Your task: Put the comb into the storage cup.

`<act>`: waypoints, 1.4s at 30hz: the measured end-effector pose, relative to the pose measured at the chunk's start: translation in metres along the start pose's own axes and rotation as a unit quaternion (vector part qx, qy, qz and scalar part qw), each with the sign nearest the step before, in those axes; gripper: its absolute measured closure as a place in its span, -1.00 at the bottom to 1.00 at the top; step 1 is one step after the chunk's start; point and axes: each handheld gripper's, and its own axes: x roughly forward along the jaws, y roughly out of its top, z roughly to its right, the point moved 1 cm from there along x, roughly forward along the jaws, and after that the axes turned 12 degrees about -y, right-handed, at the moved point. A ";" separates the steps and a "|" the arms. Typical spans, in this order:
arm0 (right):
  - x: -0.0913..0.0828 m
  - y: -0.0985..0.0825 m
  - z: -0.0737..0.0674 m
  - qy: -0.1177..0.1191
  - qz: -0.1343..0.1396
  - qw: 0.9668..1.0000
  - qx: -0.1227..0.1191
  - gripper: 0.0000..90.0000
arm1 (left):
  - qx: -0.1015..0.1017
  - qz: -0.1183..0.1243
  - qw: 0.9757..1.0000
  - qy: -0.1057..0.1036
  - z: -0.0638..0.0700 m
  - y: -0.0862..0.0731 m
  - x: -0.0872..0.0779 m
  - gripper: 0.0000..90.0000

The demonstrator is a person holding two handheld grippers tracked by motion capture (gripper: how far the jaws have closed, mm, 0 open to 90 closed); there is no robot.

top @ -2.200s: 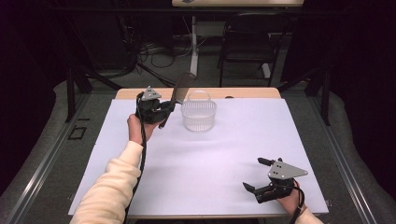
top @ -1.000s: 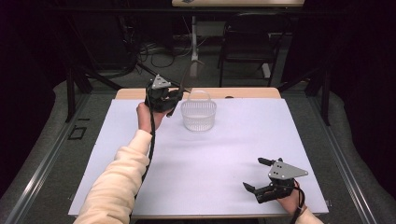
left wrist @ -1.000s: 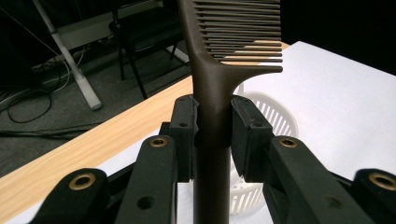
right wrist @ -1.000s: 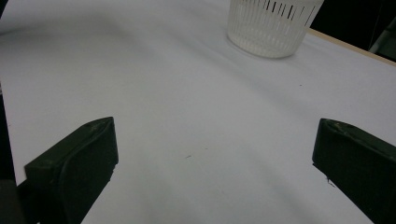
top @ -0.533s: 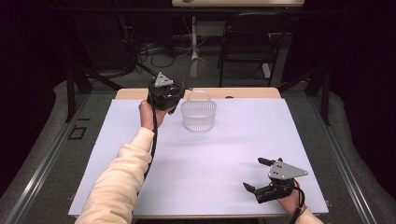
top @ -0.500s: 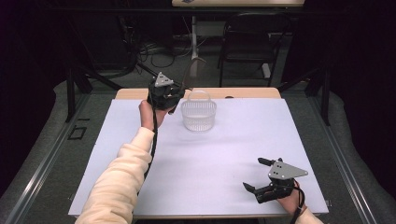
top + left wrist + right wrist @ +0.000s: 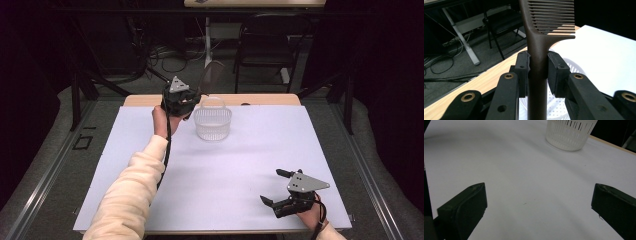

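Left claw [image 7: 537, 72] gripping comb [image 7: 541, 32], basket [image 7: 212, 123] beside

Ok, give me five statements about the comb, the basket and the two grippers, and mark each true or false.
1. The left gripper is clamped on the handle of a brown comb. True.
2. The comb lies flat on the white table. False: it is held up in the air, beside the basket.
3. The white basket stands upright at the far side of the table. True.
4. The right gripper holds the basket. False: its jaws stand open near the table's near right corner, far from the basket.
5. The basket has solid walls. False: they are slotted.
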 end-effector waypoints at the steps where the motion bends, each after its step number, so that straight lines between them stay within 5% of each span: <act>1: 0.000 0.000 0.000 0.000 0.000 1.000 0.000 -1.00 | -0.001 0.001 1.000 -0.001 0.000 0.000 0.001 0.61; 42: -0.001 0.000 0.000 0.000 0.000 1.000 0.002 -1.00 | 0.040 0.001 0.999 -0.021 0.003 0.007 0.025 0.60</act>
